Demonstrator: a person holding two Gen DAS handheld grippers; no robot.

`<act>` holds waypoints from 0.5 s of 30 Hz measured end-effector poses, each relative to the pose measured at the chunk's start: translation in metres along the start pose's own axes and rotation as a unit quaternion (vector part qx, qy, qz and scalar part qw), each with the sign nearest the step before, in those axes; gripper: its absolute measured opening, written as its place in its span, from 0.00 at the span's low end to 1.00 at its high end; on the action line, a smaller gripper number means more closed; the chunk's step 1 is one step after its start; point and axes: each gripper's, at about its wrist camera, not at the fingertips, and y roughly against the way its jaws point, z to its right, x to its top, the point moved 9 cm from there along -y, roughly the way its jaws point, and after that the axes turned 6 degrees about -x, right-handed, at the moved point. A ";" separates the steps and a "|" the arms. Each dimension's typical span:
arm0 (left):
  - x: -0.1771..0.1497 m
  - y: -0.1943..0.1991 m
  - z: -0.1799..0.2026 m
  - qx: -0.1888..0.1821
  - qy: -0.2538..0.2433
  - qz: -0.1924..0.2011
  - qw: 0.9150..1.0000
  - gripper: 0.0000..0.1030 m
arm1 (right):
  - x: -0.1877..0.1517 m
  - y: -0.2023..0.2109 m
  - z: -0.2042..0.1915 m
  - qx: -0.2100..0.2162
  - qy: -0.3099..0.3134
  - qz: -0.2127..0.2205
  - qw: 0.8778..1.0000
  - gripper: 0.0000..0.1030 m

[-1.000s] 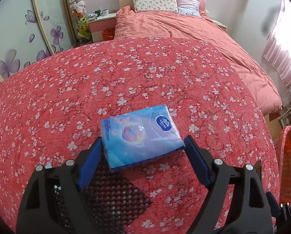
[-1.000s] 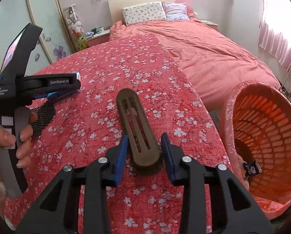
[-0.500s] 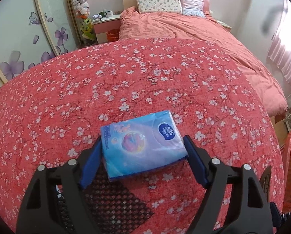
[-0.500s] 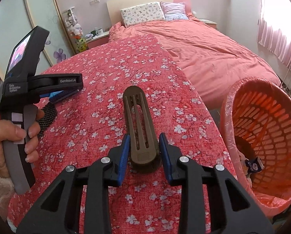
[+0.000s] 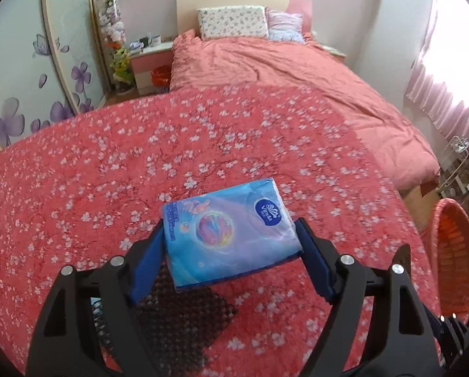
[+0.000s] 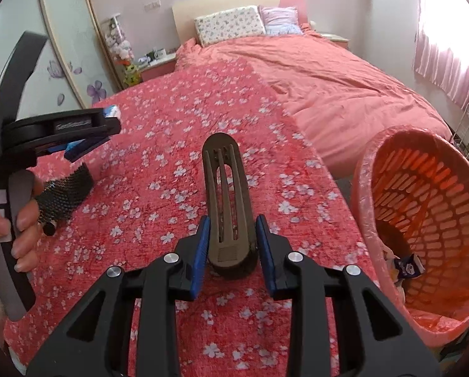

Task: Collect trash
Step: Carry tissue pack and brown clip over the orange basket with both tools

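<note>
A blue tissue pack sits between the blue pads of my left gripper, which is shut on its two sides and holds it a little above the red flowered tablecloth. In the right wrist view the left gripper hangs at the left, held by a person's hand. My right gripper is shut on the near end of a long brown slotted piece that points away over the table. An orange basket with a pink liner stands off the table's right edge.
A black mesh roller lies on the cloth below the left gripper, and shows as a dark mesh patch under the pack. Small wrappers lie in the basket. A bed stands beyond the table.
The left gripper's pads closed onto the tissue pack and it rose with the pack off the cloth. The right gripper tightened slightly on the brown piece and stayed in place.
</note>
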 end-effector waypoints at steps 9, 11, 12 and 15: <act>-0.005 0.051 0.005 -0.036 -0.021 0.029 0.999 0.75 | 0.014 0.039 0.001 0.017 -0.014 0.049 0.999 0.29; -0.006 0.062 0.007 -0.041 -0.028 0.036 0.998 0.75 | 0.020 0.053 0.005 0.019 -0.026 0.067 0.997 0.29; -0.007 0.070 0.010 -0.045 -0.033 0.042 0.998 0.75 | 0.021 0.057 0.008 0.019 -0.029 0.072 0.997 0.29; -0.008 0.085 0.017 -0.054 -0.042 0.052 0.996 0.75 | 0.028 0.077 0.018 0.014 -0.042 0.098 0.994 0.29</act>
